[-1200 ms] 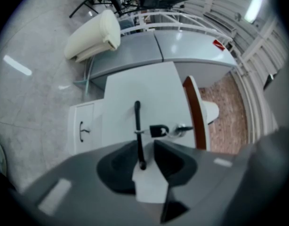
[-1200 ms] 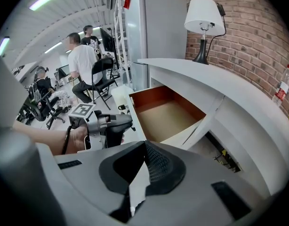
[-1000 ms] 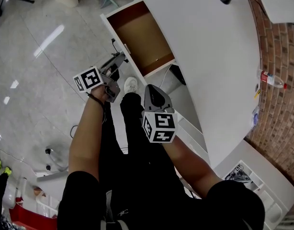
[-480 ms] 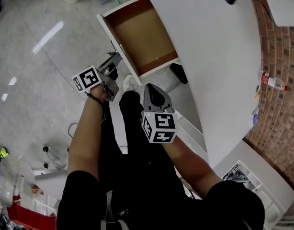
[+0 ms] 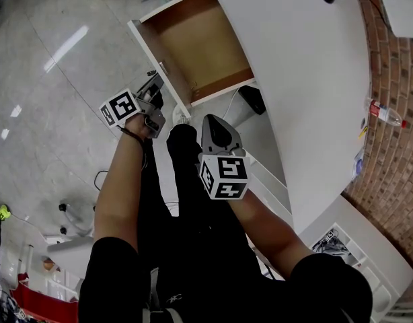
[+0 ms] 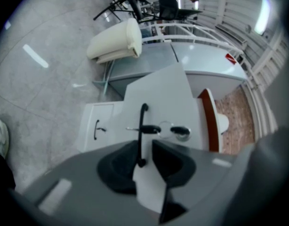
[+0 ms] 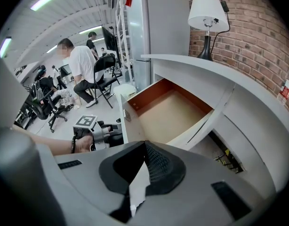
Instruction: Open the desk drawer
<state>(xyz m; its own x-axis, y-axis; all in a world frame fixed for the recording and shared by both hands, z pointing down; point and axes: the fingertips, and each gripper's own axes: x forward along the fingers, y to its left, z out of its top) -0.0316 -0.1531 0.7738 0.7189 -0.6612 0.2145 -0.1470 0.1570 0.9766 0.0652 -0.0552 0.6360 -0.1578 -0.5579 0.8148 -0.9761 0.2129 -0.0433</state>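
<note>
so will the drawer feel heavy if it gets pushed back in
Probably light: the drawer looks empty, only its brown bottom showing. It should slide straight, not tip, since its back end sits under the desk. The keys hanging from its lock would likely swing.

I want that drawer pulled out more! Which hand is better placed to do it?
Left. The left gripper's fingers are closing with the white drawer's thin black handle between them. The right gripper hangs back above the person's legs, off the drawer.
</note>
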